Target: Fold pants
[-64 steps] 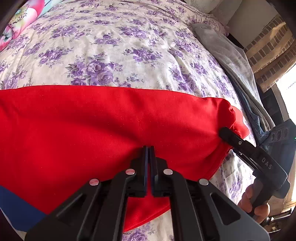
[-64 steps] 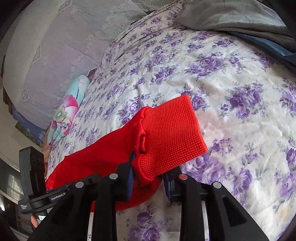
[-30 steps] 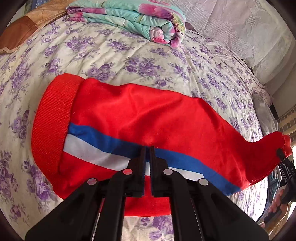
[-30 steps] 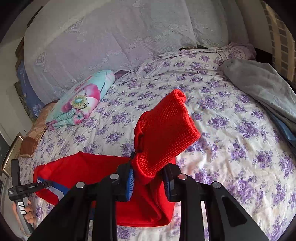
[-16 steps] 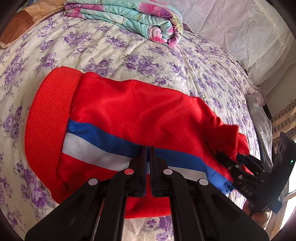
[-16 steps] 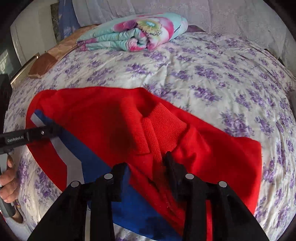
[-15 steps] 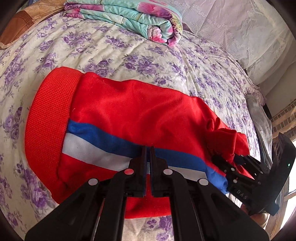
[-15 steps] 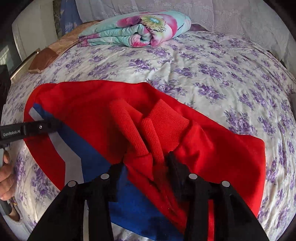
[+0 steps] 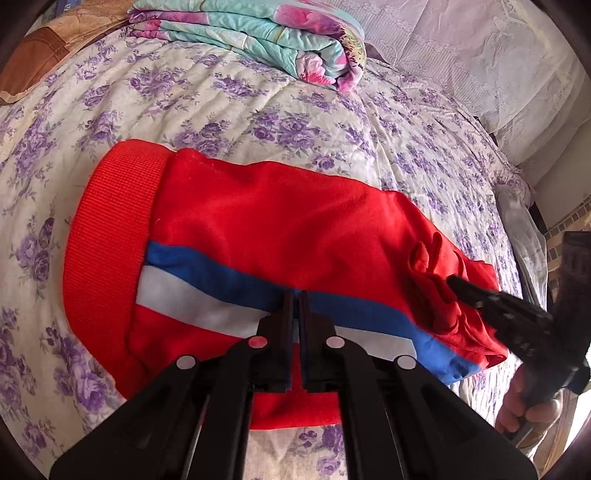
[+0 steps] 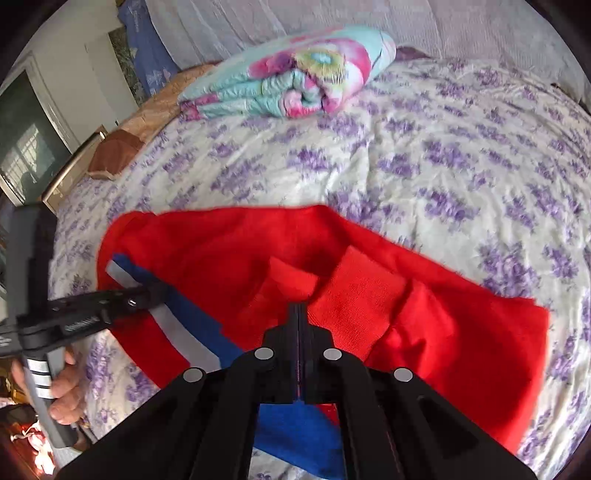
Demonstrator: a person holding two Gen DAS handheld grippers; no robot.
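Red pants [image 9: 266, 229] with a blue and white side stripe lie folded on the flowered bed; they also show in the right wrist view [image 10: 443, 325]. The ribbed waistband [image 9: 110, 243] is at the left. My left gripper [image 9: 294, 295] is shut, its tips pressed on the stripe. My right gripper [image 10: 297, 306] is shut with nothing between its fingers, just above the ribbed cuffs [image 10: 354, 291] that lie on the folded pants. It also shows in the left wrist view [image 9: 458, 286] at the bunched cuff end.
A folded floral quilt [image 9: 258, 33] lies at the far side of the bed [image 9: 110, 96]. A grey garment [image 9: 524, 229] lies at the right edge. A brown cushion [image 10: 114, 147] and a window are at the left.
My right gripper carried the cuff end over onto the upper pants, let go of it and closed empty. My left gripper stayed pressed on the stripe.
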